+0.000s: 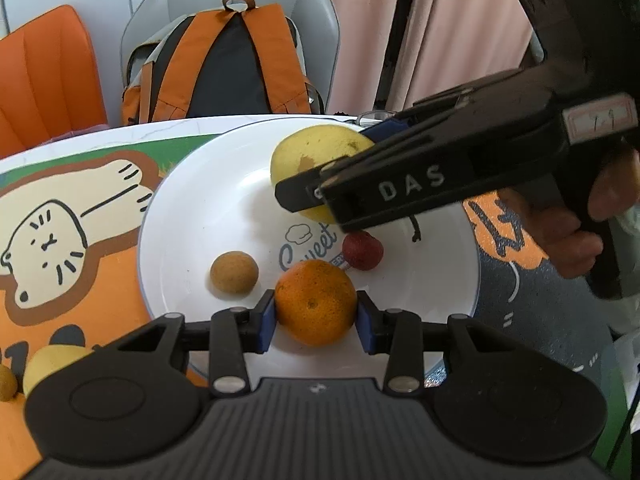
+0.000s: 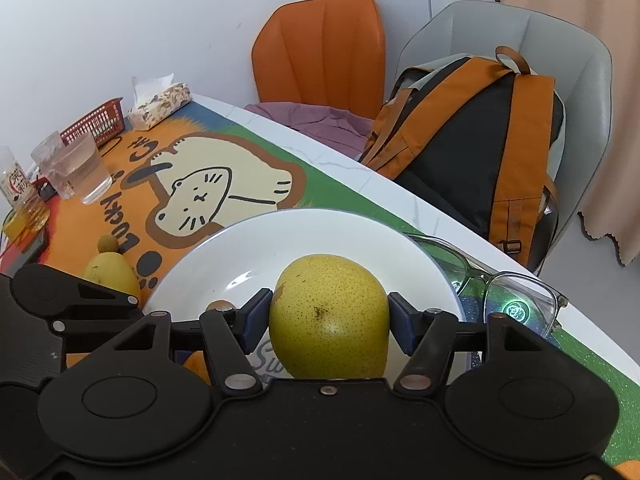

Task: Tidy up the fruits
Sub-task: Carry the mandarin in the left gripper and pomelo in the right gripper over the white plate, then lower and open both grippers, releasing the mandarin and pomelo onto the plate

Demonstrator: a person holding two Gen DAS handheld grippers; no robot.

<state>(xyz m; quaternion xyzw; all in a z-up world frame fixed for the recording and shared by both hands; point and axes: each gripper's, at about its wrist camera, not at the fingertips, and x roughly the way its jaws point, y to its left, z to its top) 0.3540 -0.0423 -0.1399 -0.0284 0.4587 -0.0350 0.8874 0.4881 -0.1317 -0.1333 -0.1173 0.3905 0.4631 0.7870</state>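
the left gripper (image 1: pixel 316 316) was clamped on an orange (image 1: pixel 316 302), its blue pads (image 1: pixel 267 318) pressed to the fruit's sides at 3 and 9 o'clock, holding it over the 6 o'clock edge of a white plate (image 1: pixel 192 208). the right gripper (image 2: pixel 329 320) was closed around a yellow pear (image 2: pixel 330 316), which hung above the same plate (image 2: pixel 224 256); from the left wrist camera that pear (image 1: pixel 308 152) sat toward the plate's 12 o'clock side, with the right gripper (image 1: pixel 332 160) reaching in from 3 o'clock.

on the plate lay a small brown round fruit (image 1: pixel 234 272) at about 8 o'clock from the centre, and a small red fruit (image 1: pixel 363 250) at about 4 o'clock, just beyond the orange. off the plate, toward 9 o'clock in the right wrist view, a yellow fruit (image 2: pixel 112 270) and a little brown one (image 2: pixel 107 243) rested touching each other on the cat-print mat (image 2: pixel 192 200) that covered the bench (image 2: pixel 320 156).

a pair of clear-framed glasses (image 2: pixel 500 280) lay beside the plate at 3 o'clock. a drinking glass (image 2: pixel 84 168), a tissue pack (image 2: pixel 160 104) and a red basket (image 2: pixel 94 120) stood far off at 10 o'clock. an orange-and-black backpack (image 1: pixel 224 68) sat on a grey chair (image 1: pixel 312 8).
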